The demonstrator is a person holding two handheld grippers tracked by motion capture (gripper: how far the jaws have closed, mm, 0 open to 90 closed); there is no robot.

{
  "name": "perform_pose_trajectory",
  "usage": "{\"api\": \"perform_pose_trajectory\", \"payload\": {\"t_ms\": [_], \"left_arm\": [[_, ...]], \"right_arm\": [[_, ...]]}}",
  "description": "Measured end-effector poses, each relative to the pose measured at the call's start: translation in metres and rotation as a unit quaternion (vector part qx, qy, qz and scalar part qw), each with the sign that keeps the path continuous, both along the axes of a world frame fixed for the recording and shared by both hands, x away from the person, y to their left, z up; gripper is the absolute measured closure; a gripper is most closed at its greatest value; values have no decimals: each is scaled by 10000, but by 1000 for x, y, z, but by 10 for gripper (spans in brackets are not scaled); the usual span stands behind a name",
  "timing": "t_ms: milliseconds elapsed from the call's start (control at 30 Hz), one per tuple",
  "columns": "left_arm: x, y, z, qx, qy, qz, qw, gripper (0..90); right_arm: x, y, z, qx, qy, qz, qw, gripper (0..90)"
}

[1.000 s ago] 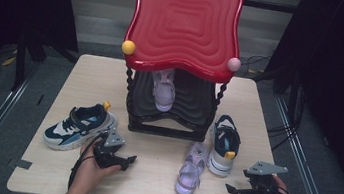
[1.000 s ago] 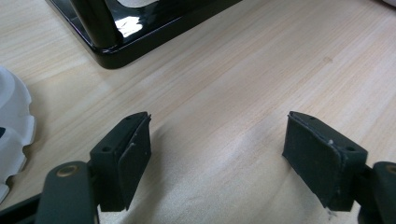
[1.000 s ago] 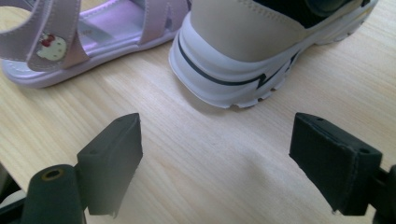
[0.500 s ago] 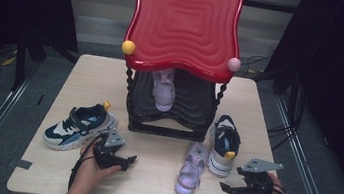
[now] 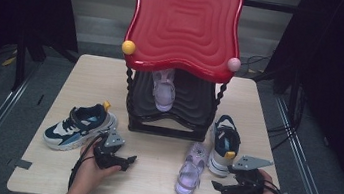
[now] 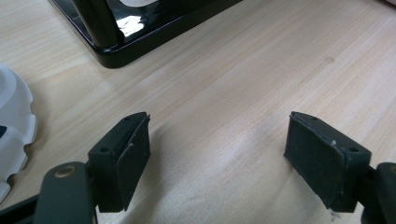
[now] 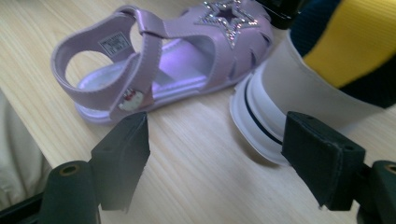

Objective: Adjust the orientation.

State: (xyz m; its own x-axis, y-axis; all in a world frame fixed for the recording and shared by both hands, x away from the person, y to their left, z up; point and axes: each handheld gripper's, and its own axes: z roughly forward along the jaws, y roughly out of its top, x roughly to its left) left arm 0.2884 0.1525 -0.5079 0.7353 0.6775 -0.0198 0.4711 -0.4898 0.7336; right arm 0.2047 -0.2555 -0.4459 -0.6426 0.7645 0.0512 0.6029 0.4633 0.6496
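A purple sandal lies on the table in front of the rack, and its star-decorated strap shows in the right gripper view. Right of it stands a navy-and-white sneaker, with its heel just beyond my right jaw. My right gripper is open and points left at the sandal's heel. Its jaws have just been closing a little, with only bare table between them. My left gripper rests open over bare wood. A second purple sandal sits on the rack shelf.
A black shoe rack with a red wavy top fills the table's middle; its base corner lies ahead of my left gripper. A blue-and-white sneaker lies at the left. Cables trail off the table's right side.
My right gripper has moved left and slightly up, nearer the purple sandal on the table. The left gripper has stayed where it was.
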Motion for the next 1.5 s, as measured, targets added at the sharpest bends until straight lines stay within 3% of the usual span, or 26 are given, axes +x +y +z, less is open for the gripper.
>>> {"api": "perform_pose_trajectory", "payload": {"t_ms": [567,833,1000,1200,1500], "left_arm": [[0,0,0,20,-14,-9,10000,217],[0,0,0,32,-9,-9,10000,216],[0,1,0,35,-8,-10,10000,215],[0,0,0,32,-8,-8,10000,215],[0,0,0,36,-10,-6,10000,215]], "right_arm": [[9,40,7,276,-5,282,9992,288],[14,53,-2,366,152,348,9986,344],[14,58,-5,373,189,388,9984,384],[13,61,-9,212,182,480,9985,421],[9,44,-8,30,122,409,9991,489]]}}
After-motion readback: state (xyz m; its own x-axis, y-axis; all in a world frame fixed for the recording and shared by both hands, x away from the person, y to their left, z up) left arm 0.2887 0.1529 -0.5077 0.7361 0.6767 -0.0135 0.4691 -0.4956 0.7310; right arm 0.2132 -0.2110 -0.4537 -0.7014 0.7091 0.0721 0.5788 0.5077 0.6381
